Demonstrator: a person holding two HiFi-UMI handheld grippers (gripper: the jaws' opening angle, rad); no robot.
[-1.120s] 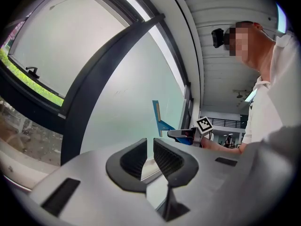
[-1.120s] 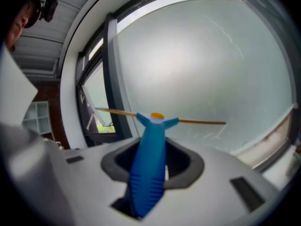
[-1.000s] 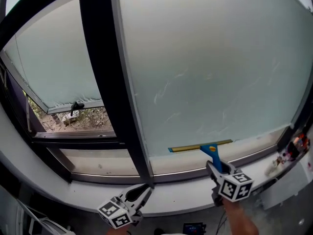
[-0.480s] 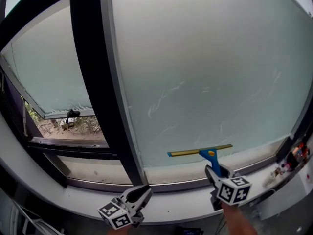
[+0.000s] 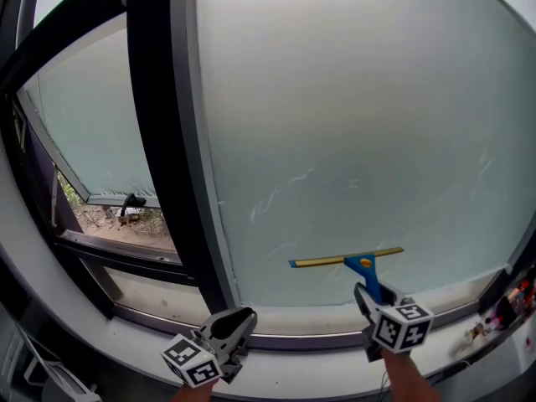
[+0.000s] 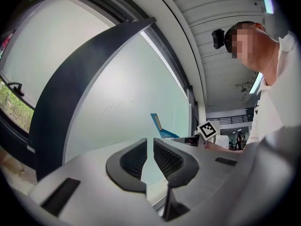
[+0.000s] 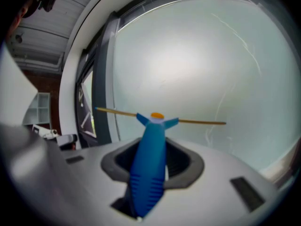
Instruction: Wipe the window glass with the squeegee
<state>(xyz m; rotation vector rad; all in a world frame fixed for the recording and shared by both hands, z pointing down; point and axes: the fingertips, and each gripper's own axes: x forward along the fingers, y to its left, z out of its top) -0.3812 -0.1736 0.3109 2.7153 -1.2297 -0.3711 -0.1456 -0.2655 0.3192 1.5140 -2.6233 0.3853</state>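
Note:
A squeegee with a yellow blade (image 5: 346, 259) and a blue handle (image 5: 365, 275) lies level against the lower part of the frosted window glass (image 5: 352, 115). My right gripper (image 5: 369, 298) is shut on that handle below the blade. In the right gripper view the handle (image 7: 149, 171) runs up between the jaws to the blade (image 7: 197, 122). My left gripper (image 5: 237, 323) hangs low beside the dark window post, shut, with nothing in it. The left gripper view shows its jaws (image 6: 150, 149) closed together, with the squeegee (image 6: 158, 125) far off on the glass.
A wide dark post (image 5: 163, 141) divides the large pane from an opened window (image 5: 92, 132) at the left, which has a black latch handle (image 5: 130, 201). A white sill (image 5: 318, 367) runs under the glass. Small items (image 5: 509, 304) sit at its right end.
The squeegee has moved up the glass away from the sill, carried by my right gripper. My left gripper has risen too and stayed shut.

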